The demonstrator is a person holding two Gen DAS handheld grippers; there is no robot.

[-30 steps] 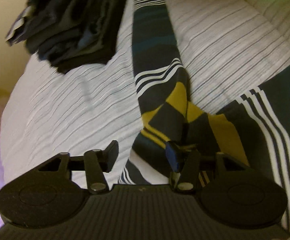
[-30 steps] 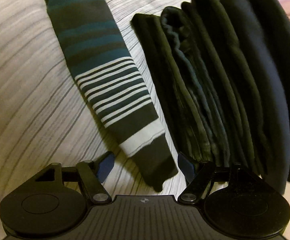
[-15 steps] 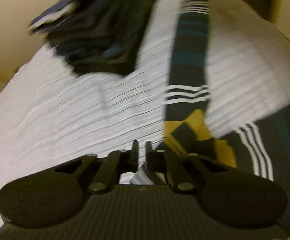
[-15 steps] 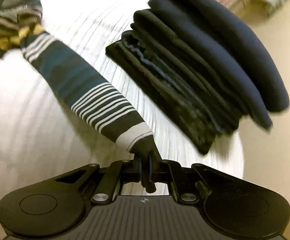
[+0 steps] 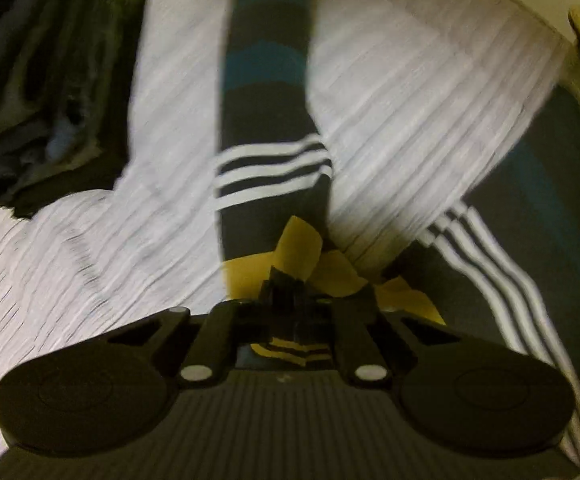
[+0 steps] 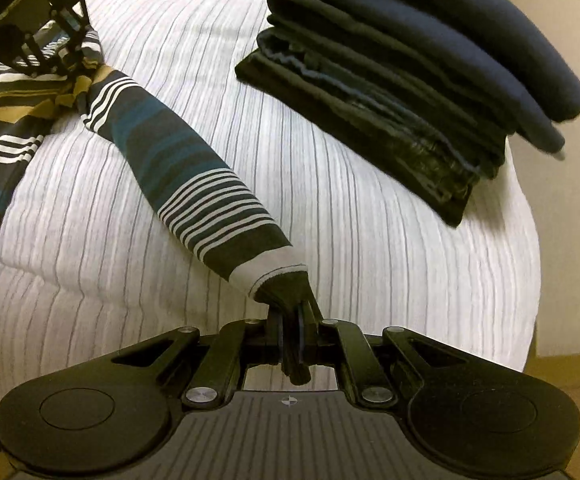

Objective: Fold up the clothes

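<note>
A striped sweater in black, teal, white and mustard lies on the bed. Its sleeve [image 6: 193, 176] stretches taut between my two grippers. My right gripper [image 6: 292, 324] is shut on the dark cuff [image 6: 285, 284] at the sleeve's end. My left gripper [image 5: 290, 292] is shut on the mustard and black cloth at the shoulder end of the sleeve [image 5: 265, 128], and it shows at the top left of the right wrist view as the left gripper [image 6: 75, 58]. The sweater's body [image 5: 530, 208] spreads to the right in the left wrist view.
A stack of folded dark clothes [image 6: 402, 92] sits near the corner of the bed, also seen as the dark stack [image 5: 45, 80]. The bed cover [image 6: 370, 264] is white with thin grey stripes. Its edge drops off to a beige floor [image 6: 562, 264] on the right.
Both grippers went from open to shut, the right on the cuff and the left on the shoulder cloth. The sleeve has since been lifted and pulled straight between them.
</note>
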